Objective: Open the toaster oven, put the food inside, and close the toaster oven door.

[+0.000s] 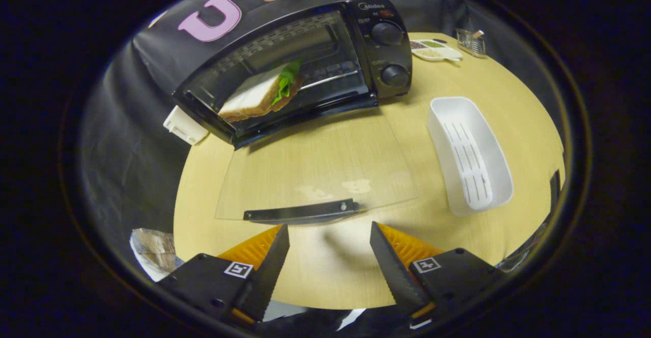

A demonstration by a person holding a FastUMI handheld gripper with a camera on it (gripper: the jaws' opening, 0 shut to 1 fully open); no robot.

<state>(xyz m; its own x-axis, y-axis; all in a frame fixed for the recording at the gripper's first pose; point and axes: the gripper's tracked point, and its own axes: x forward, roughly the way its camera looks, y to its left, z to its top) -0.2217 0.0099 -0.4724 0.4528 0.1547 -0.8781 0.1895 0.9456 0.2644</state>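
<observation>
A black toaster oven stands at the back of the round wooden table. Its glass door lies folded down flat toward me, with its dark handle just ahead of my fingers. A sandwich with white bread and green lettuce lies inside the oven on the rack, at the left of the opening. My gripper is open, with nothing between its fingers, and hovers just short of the door handle.
A white oblong tray lies on the table to the right of the open door. A small dish of condiments and a wire holder sit behind it. A white block sits at the oven's left.
</observation>
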